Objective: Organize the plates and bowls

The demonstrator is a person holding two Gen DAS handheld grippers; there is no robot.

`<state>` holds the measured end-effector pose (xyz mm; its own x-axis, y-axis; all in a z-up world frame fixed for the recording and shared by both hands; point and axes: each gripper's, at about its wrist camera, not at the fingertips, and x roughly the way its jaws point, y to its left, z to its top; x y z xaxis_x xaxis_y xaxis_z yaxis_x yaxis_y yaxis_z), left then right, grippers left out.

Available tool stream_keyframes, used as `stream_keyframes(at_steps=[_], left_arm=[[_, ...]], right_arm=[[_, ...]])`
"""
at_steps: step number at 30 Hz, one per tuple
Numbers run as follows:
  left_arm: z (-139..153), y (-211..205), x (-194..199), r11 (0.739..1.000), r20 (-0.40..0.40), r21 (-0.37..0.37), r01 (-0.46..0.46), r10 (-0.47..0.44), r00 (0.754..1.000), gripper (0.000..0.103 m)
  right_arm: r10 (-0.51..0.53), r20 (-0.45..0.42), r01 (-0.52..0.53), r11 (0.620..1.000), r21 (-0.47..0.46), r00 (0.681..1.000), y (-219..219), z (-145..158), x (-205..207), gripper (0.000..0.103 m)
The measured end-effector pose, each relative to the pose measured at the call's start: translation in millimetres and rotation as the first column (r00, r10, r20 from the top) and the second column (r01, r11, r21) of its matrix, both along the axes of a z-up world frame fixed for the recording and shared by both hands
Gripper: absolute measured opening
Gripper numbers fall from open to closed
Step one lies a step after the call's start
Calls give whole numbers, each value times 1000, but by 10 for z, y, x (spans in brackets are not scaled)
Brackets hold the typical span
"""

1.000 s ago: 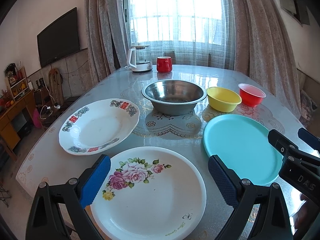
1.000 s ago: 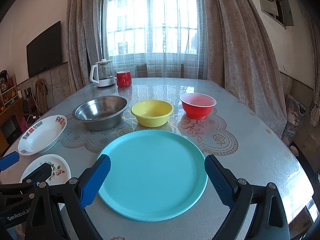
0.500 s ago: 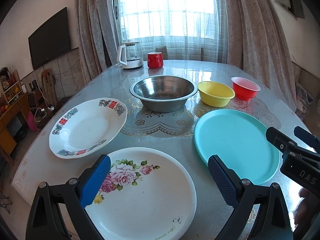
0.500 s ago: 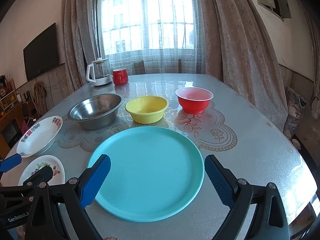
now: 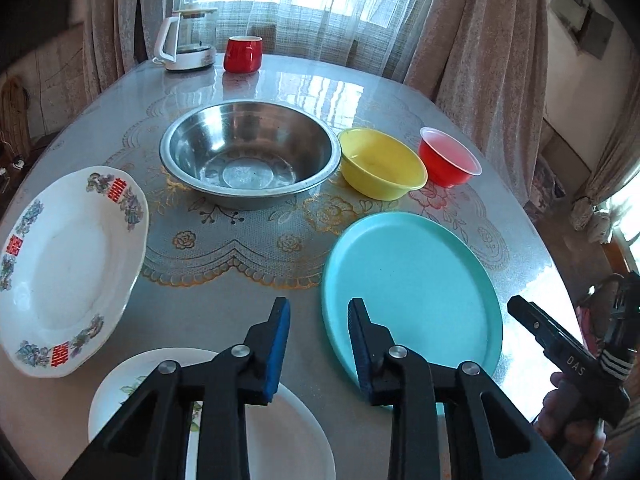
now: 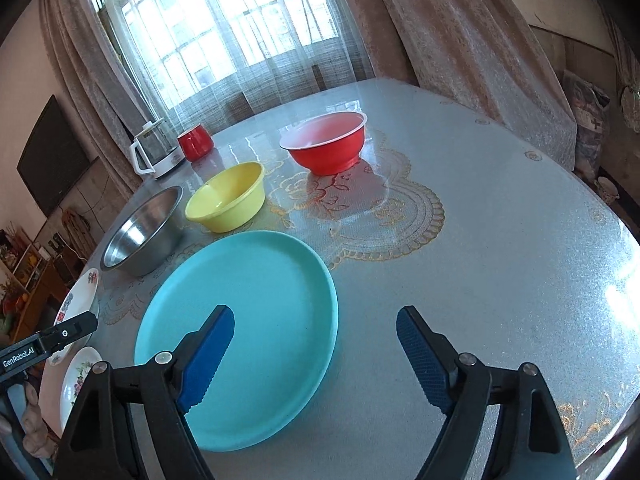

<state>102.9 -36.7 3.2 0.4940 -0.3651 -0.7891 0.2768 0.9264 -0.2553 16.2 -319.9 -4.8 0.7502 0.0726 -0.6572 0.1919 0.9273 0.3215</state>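
On the glassy table (image 5: pixel 400 92), both tongs are closing on nothing, the teal plate's (image 6: pixel 256 320) rim between the right tongs (image 6: pixel 314 354).

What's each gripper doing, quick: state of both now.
Left gripper: jaws closing, nothing between them.
Right gripper: jaws closing, empty, over teal plate edge.

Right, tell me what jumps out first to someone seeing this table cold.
The turquoise plate dominates, flat on the table nearest the right gripper, whose jaws are closing with one pad over its rim. Behind it runs a row of bowls: steel bowl, yellow bowl, red bowl. Two white floral plates lie to the left, and the left gripper is closing over bare table, empty.
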Motion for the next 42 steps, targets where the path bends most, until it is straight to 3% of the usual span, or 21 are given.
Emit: stream_keyframes(at_steps=[3, 6, 9, 13, 15, 22, 31, 42], left_arm=[[-90, -129, 84, 999, -25, 35, 16, -16, 1000, 27], [-196, -217, 179, 998, -73, 55, 18, -14, 997, 27], [-277, -296, 256, 996, -91, 86, 32, -25, 996, 27], [-361, -382, 287, 991, -76, 126, 43, -34, 997, 26], [-353, -424, 261, 985, -52, 158, 66, -58, 997, 13], [-325, -287, 283, 984, -42, 175, 37, -30, 999, 12], [-344, -32, 391, 977, -42, 215, -16, 26, 999, 12], [-336, 73, 285, 972, 6, 235, -26, 25, 1000, 12]], right_arm=[[11, -33, -12, 1000, -3, 999, -8, -76, 44, 67], [13, -57, -13, 1000, -3, 998, -22, -147, 76, 37], [26, -80, -25, 1000, 12, 996, -43, -216, 120, 28], [38, -79, -39, 999, -12, 996, -14, -230, 133, 26], [47, -78, -48, 999, -10, 996, -7, -234, 149, 24], [79, -90, -80, 997, 2, 993, 54, -225, 235, 16], [149, -82, -149, 989, 8, 985, 295, -212, 339, 16], [182, -99, -192, 976, -103, 978, 552, -212, 343, 16]])
